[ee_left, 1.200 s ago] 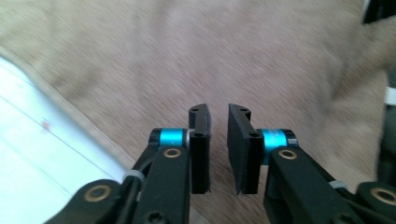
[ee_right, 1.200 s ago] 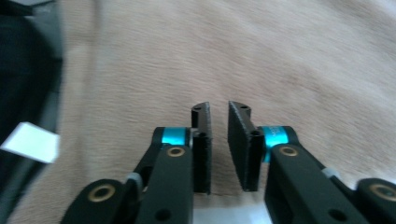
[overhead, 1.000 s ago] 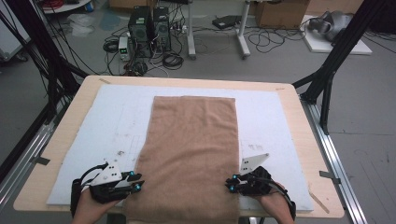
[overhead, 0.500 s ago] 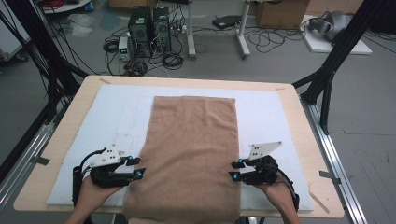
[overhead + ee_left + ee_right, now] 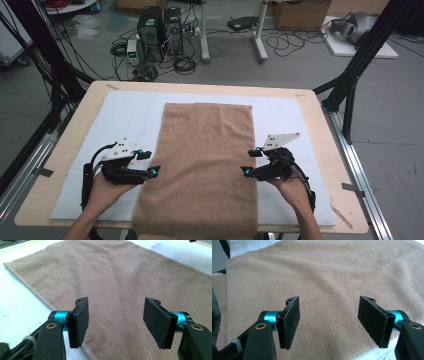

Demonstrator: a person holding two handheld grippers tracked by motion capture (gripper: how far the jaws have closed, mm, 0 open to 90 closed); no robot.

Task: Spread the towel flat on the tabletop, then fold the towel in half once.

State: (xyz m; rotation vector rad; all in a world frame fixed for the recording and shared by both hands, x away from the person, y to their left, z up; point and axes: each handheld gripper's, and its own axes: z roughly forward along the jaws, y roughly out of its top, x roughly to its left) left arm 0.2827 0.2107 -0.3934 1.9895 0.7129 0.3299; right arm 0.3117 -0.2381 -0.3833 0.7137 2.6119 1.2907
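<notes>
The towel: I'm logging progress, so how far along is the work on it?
Done: the brown towel lies spread flat on the white mat, its near end hanging over the table edge. In hand: nothing; the left gripper and right gripper flank its long edges, jaws just opened, nothing between the fingers. Left: no fold shows yet, so probably any folding.
</notes>
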